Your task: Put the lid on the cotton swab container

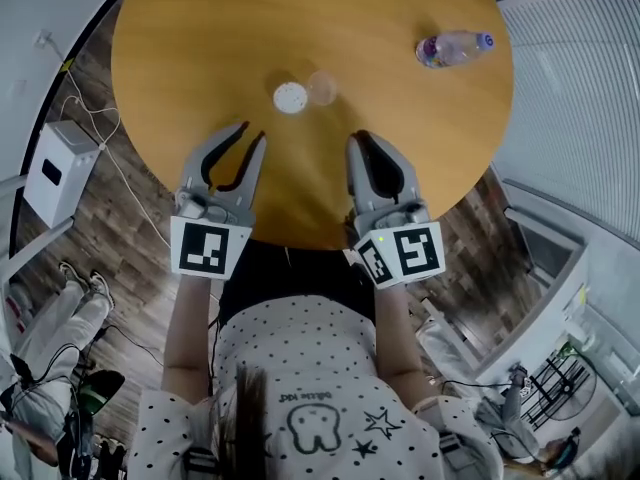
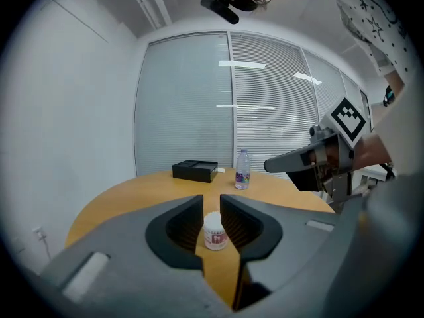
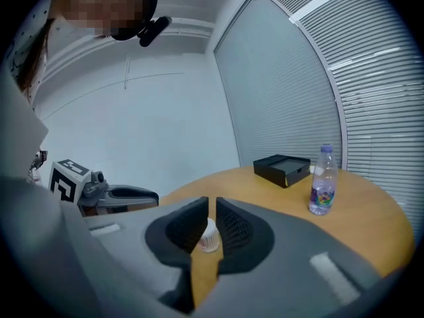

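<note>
Your left gripper [image 2: 210, 203] holds its jaws slightly apart, with nothing between them. Your right gripper [image 3: 212, 205] leaves only a slit and is also empty. Each gripper view frames the cotton swab container [image 2: 214, 232] beyond the tips. Only the head view shows the clear lid [image 1: 322, 87] just beside it on the table [image 1: 200, 48].

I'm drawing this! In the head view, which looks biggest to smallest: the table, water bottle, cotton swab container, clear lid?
1. table, by far
2. water bottle
3. cotton swab container and lid: small circles that look about alike from above, so I won't rank them.
</note>
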### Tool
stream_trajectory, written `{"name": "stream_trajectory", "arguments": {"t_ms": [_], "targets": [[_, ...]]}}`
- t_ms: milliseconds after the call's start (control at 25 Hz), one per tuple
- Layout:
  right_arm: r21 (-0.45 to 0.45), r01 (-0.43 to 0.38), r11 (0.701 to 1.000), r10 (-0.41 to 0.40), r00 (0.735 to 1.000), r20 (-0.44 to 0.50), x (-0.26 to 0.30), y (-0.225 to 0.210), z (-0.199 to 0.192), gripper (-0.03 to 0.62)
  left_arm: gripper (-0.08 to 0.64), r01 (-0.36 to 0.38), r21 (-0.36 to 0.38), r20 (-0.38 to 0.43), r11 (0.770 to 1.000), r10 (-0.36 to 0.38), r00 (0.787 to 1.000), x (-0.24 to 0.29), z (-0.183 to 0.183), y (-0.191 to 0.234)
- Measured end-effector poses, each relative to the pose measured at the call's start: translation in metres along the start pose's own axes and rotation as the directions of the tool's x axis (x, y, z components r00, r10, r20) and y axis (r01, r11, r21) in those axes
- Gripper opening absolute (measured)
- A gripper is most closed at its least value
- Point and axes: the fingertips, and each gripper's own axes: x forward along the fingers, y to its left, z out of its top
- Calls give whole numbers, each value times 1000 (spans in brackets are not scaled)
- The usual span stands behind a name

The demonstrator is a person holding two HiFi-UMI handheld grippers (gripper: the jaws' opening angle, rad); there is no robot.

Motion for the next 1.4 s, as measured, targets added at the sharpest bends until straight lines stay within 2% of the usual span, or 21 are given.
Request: {"name": "stream_trajectory", "arguments": {"t_ms": [400, 640, 760, 1040, 1160, 1400], "targets": [[38, -6, 999, 8, 998, -57, 38, -19, -27, 51, 151, 88, 9, -112, 996, -86, 990, 37, -60, 4], [62, -21, 998, 26, 997, -80, 53, -29, -37, 85, 234, 173, 10, -175, 985, -169, 970, 64, -89, -7], [66, -29, 997, 35, 996, -88, 59, -30, -42, 94, 254, 206, 14, -189, 978, -200, 961, 75, -100, -11], [98, -61, 993, 71, 992, -102, 67, -30, -51, 95, 262, 264, 77, -226, 961, -241, 944, 94, -119, -13], [105, -81, 991, 92, 991, -97, 69, -31, -49, 95, 262, 274, 111, -228, 955, -243, 943, 100, -122, -15], [123, -128, 984, 139, 987, -82, 80, -38, -49, 95, 261, 278, 116, -218, 954, -248, 944, 117, -121, -17]]}}
